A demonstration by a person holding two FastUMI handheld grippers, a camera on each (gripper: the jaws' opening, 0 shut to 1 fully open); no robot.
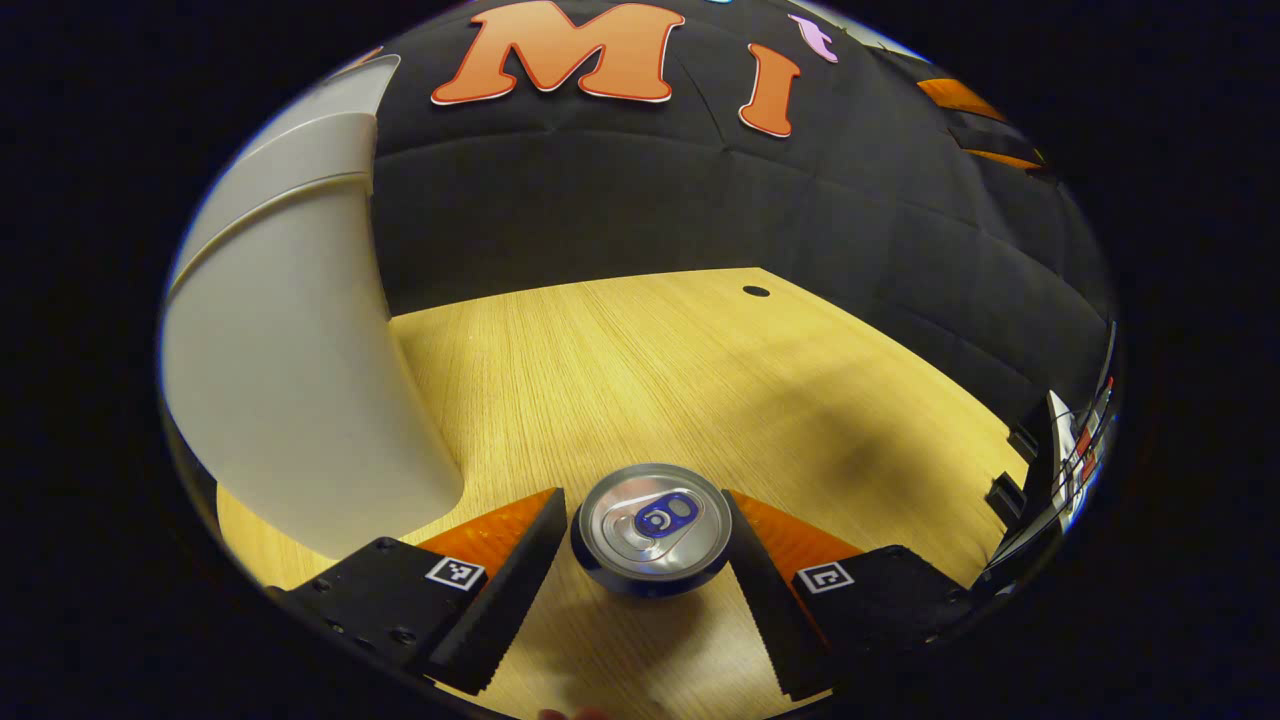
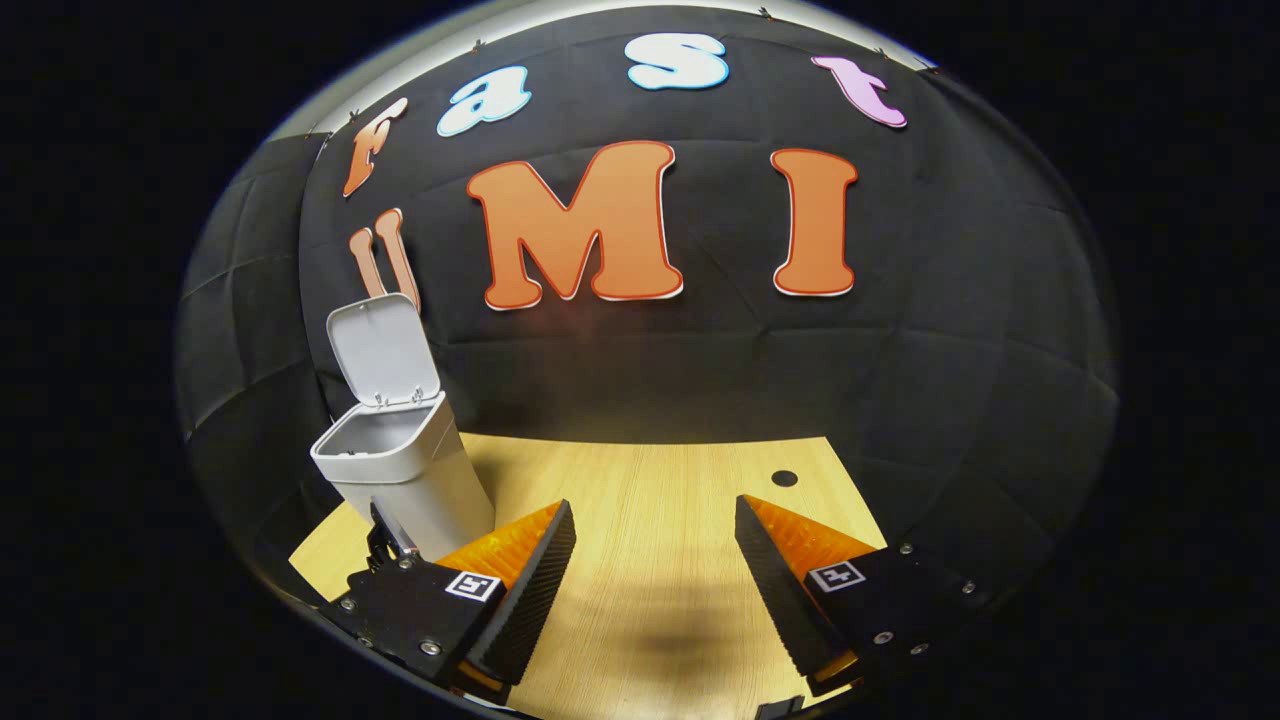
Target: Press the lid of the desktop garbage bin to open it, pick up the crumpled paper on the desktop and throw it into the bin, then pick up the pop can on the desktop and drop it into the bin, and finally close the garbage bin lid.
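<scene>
**Pop can between my left tongs, bin lid up**

Pale wood grain runs across the surface [image 1: 700, 370], which ends at the black cloth wall behind it; a small dark hole [image 1: 756, 291] sits near the far edge.

In the left gripper view, my left tongs [image 1: 648, 540] stand wide apart with the pop can [image 1: 652, 528] upright between them, its silver top and pull tab facing the camera. The fingers sit just beside the can on either side, but I cannot tell whether both actually press on it. The can stands on the surface toward the near edge. Just to the left of it rises the pale grey wall of the garbage bin [image 1: 290, 400], close enough to take up that whole side.

In the right gripper view, my right tongs [image 2: 655, 575] hang spread wide with nothing between them, only bare wood below. The garbage bin [image 2: 405, 470] stands at the far left corner of the surface, against the cloth wall. Its lid [image 2: 383, 352] is tipped up and back on its hinge, leaving the mouth open; I cannot see what lies inside.
</scene>
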